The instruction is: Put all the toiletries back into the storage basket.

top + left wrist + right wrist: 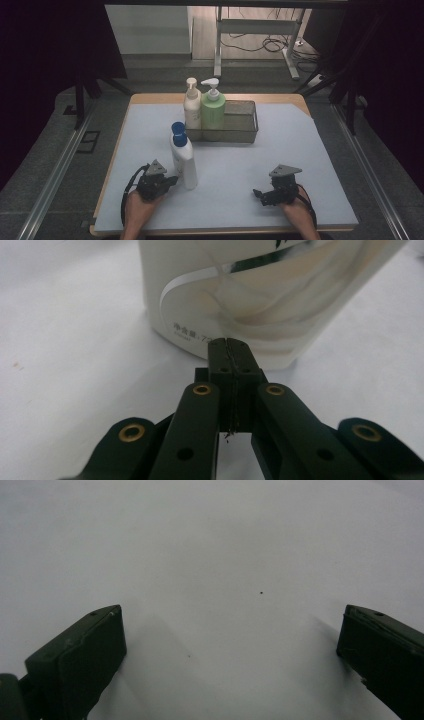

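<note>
Bottle [183, 156] upright, left claw [172, 180] beside

Two pump bottles [204, 102] stand in the left end of a basket [240, 125] mid-tabletop [300, 165]. A capped bottle [183, 157] stands nearer, front-left of the basket.

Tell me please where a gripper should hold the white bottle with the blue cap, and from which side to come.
Probably the lower body of the white bottle, approached level from the person's side. It stands upright and apart from the basket, so its flanks are free. The left gripper is nearest but shut, tips near its base; it must open first.
</note>
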`<action>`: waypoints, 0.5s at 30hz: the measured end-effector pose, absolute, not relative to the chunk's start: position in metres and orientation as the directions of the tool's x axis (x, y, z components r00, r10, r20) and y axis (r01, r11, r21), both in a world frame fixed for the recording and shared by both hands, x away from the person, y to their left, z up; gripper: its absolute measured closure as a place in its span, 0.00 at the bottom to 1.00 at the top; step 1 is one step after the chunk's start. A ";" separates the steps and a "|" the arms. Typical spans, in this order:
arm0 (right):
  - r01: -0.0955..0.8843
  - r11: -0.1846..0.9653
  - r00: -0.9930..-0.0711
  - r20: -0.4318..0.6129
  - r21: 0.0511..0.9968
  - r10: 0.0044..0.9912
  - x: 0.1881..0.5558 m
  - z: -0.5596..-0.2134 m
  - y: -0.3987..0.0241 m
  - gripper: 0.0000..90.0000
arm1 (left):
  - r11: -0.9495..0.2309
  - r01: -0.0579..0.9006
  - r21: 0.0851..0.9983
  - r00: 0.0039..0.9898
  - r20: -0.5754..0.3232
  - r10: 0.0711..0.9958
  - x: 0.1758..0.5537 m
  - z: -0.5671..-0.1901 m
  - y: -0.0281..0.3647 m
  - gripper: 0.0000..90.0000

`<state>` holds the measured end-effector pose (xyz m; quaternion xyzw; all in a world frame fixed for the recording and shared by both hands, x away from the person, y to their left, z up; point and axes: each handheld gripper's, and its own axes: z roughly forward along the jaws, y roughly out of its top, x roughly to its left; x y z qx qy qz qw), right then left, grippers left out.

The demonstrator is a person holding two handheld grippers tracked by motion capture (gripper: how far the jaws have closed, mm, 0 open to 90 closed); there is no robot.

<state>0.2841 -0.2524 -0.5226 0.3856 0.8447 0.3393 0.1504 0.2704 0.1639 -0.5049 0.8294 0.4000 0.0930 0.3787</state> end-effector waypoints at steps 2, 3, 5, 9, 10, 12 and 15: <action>0.549 0.472 -0.657 0.008 0.689 0.754 0.284 -0.523 -0.252 0.00 | -0.401 0.586 0.704 0.676 -0.152 0.722 0.271 -0.505 0.160 1.00; 0.549 0.472 -0.657 0.008 0.689 0.754 0.284 -0.523 -0.252 0.00 | -0.404 0.584 0.704 0.678 -0.150 0.719 0.271 -0.505 0.158 1.00; 0.549 0.472 -0.657 0.008 0.690 0.754 0.284 -0.523 -0.252 0.00 | -0.409 0.581 0.704 0.682 -0.147 0.716 0.271 -0.505 0.154 1.00; 0.549 0.472 -0.657 0.008 0.690 0.754 0.284 -0.523 -0.252 0.00 | -0.416 0.575 0.705 0.691 -0.146 0.708 0.272 -0.505 0.151 1.00; 0.549 0.472 -0.657 0.007 0.690 0.754 0.284 -0.523 -0.252 0.00 | -0.408 0.581 0.704 0.685 -0.153 0.712 0.272 -0.505 0.151 1.00; 0.549 0.472 -0.657 0.008 0.690 0.754 0.284 -0.523 -0.252 0.00 | -0.409 0.578 0.707 0.689 -0.154 0.708 0.273 -0.506 0.149 1.00; 0.549 0.472 -0.657 0.008 0.690 0.754 0.284 -0.523 -0.252 0.00 | -0.409 0.579 0.706 0.691 -0.159 0.705 0.273 -0.507 0.147 1.00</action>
